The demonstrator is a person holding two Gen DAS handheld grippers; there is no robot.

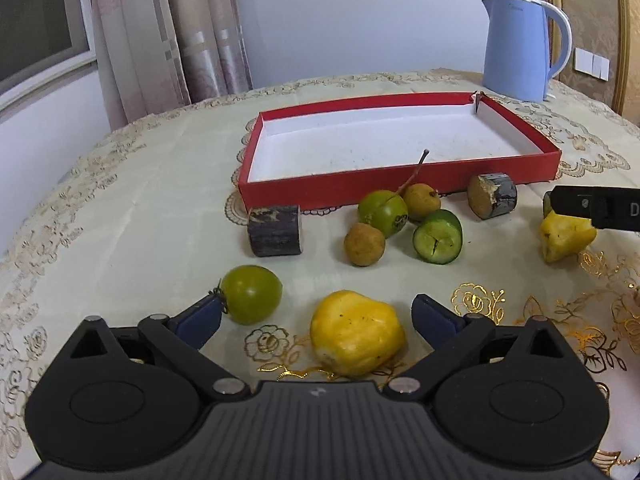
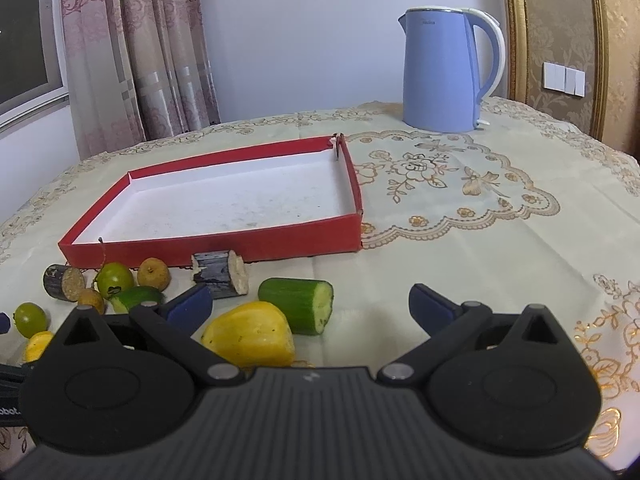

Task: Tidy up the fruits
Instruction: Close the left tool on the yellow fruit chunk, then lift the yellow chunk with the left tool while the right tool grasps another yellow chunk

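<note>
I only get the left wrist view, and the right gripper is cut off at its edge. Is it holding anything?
Observer: No, the right gripper is open; a yellow fruit piece lies on the tablecloth between its fingers.
Operator: What is the green sliver behind its finger?
Observer: A cucumber piece on its side, cut end facing right, just beyond the yellow piece.
Operator: Anything right of the box?
Observer: Only embroidered tablecloth beside the red box.

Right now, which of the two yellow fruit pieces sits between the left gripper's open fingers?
The near yellow piece, lying on the tablecloth between the left gripper fingers, untouched. The other yellow piece lies far right, under the right gripper's finger.
</note>
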